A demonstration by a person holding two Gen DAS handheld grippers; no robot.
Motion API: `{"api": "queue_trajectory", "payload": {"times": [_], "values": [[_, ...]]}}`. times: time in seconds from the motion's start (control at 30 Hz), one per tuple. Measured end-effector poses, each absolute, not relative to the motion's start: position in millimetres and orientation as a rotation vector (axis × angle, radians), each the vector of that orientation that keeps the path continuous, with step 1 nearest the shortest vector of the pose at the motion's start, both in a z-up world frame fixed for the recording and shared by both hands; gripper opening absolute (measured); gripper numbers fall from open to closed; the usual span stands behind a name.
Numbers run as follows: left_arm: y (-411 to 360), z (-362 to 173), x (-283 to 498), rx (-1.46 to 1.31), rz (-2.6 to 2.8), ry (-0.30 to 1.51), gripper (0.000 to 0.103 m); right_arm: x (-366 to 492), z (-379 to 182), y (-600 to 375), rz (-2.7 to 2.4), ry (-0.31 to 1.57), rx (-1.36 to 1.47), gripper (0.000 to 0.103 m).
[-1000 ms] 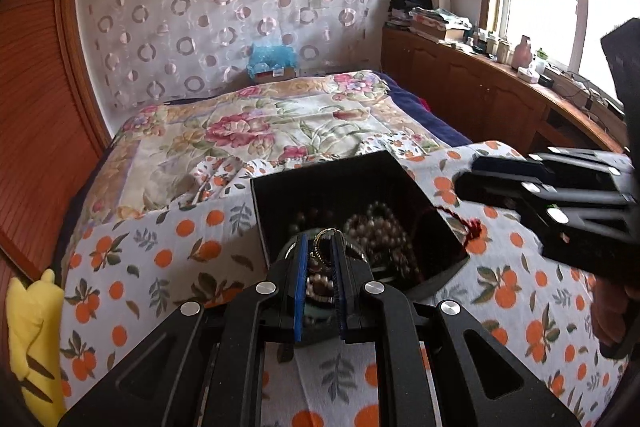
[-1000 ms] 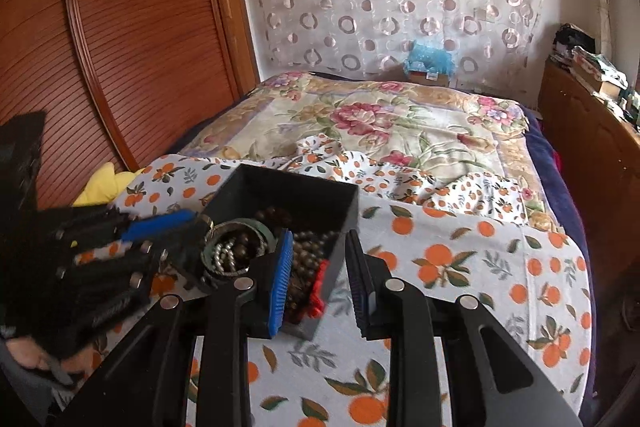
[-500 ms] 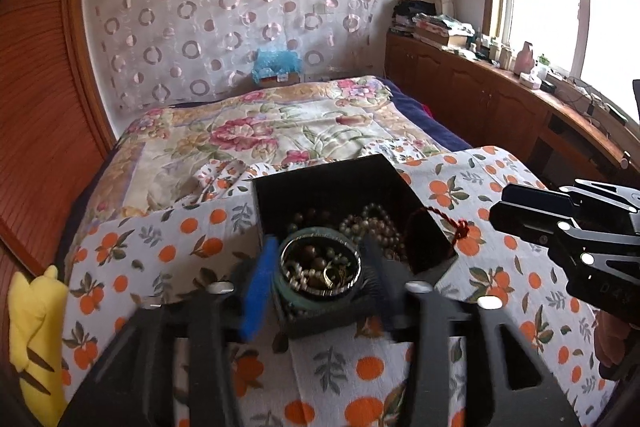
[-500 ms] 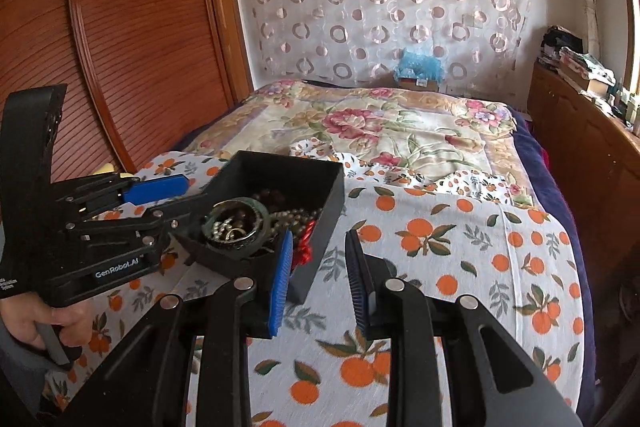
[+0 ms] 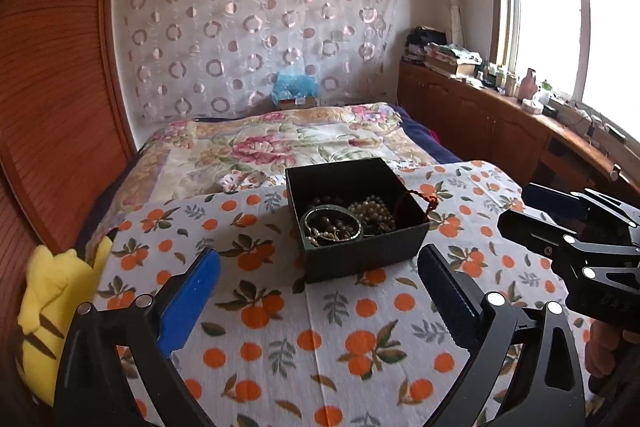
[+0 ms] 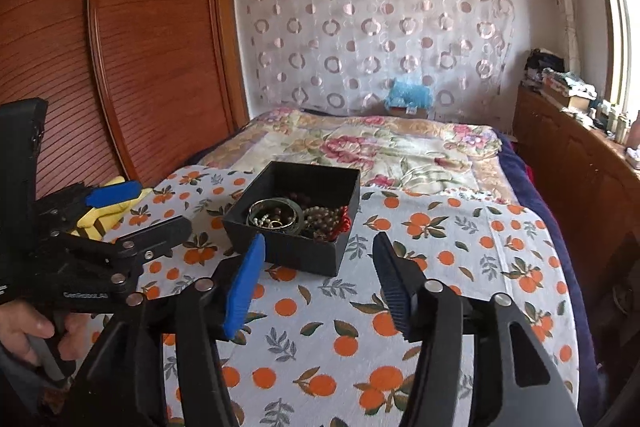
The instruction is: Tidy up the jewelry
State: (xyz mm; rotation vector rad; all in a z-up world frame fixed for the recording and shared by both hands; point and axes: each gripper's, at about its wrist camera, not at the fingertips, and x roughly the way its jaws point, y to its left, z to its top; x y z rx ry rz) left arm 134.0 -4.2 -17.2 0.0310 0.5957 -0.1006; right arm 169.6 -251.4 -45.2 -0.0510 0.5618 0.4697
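Note:
A black open jewelry box (image 5: 360,255) stands on the orange-print cloth (image 5: 304,331); it also shows in the right wrist view (image 6: 288,251). Inside lie a green bangle (image 5: 332,225) with small pieces in it, pearl and dark bead strands (image 5: 372,213) and a red cord (image 5: 424,201). The bangle (image 6: 276,217) and red beads (image 6: 345,221) also show from the right. My left gripper (image 5: 320,267) is wide open and empty, just in front of the box. My right gripper (image 6: 320,243) is open and empty, near the box's front right.
The cloth lies on a bed with a floral quilt (image 5: 288,143). A yellow plush toy (image 5: 52,303) sits at the left edge. A wooden wardrobe (image 6: 132,59) stands on the left; a wooden cabinet (image 5: 500,131) with clutter runs under the window on the right.
My left gripper opened and let go of the green bangle, which now lies in the box, then drew back. My right gripper also pulled back and opened wider.

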Motion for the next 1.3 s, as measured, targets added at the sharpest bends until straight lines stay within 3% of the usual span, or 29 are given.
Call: {"api": "queue_trajectory", "payload": {"times": [0.1,0.17,0.4,1.3], "values": [[-2.9,-13.3,122.6,0.025,-0.085,0.582,0.095,159.4,-41.6,-254.6,0.441,0.549,-0.056,0.064],[-2.7,-10.9,115.9,0.028,-0.076,0.575,0.095,152.9,-39.0,-257.7,0.422,0.540,-0.050,0.078],[-1.5,-4.6,84.9,0.042,-0.037,0.532,0.095,130.5,-33.2,-267.5,0.394,0.502,-0.032,0.101],[2.4,-3.2,52.4,0.011,-0.010,0.517,0.095,104.2,-36.3,-275.0,0.361,0.462,-0.012,0.101]]}}
